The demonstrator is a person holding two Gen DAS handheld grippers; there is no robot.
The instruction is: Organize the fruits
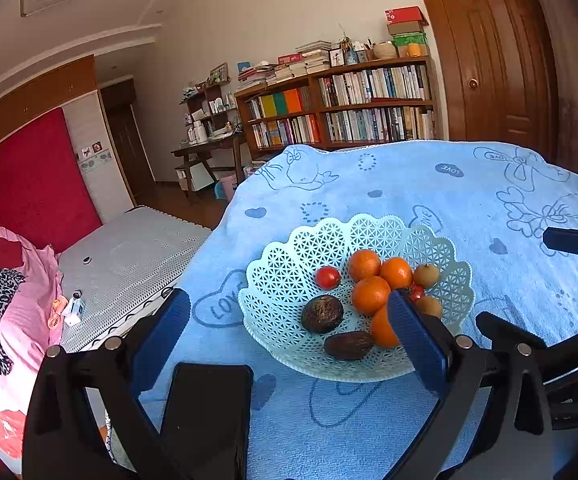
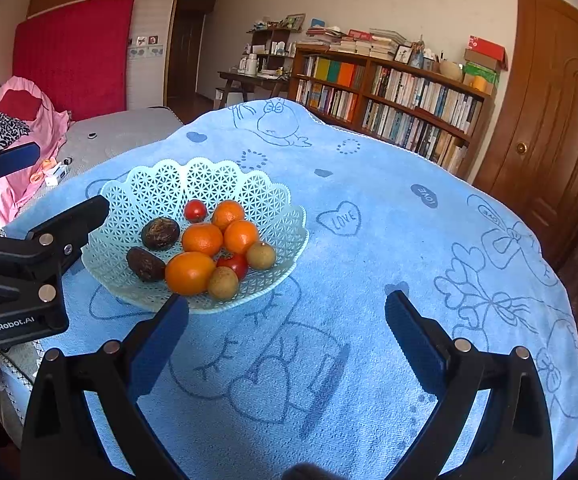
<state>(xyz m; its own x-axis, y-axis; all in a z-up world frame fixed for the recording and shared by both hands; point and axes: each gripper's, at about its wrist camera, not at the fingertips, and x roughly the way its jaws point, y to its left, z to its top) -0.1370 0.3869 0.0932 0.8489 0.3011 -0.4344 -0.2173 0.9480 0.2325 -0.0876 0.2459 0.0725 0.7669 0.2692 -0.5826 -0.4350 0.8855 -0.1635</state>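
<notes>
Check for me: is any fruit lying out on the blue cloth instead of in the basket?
No: in the right wrist view every fruit, oranges included, sits inside the mint basket, and the blue cloth around it holds none.

A pale mint lattice plastic basket (image 2: 249,184) with a scalloped rim holds four oranges (image 2: 202,239), two red tomatoes (image 2: 195,210), two tan longans (image 2: 261,255) and two dark brown wrinkled fruits (image 2: 160,233).

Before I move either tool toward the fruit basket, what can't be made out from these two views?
- Left wrist view: the left tool's right finger covers part of the nearest orange and a cherry tomato.
- Right wrist view: the dark shape at the bottom edge is cut off; cannot identify it.
- Both views: the two dark brown fruits are too small to name.
- What lies beneath the blue towel is hidden.
</notes>
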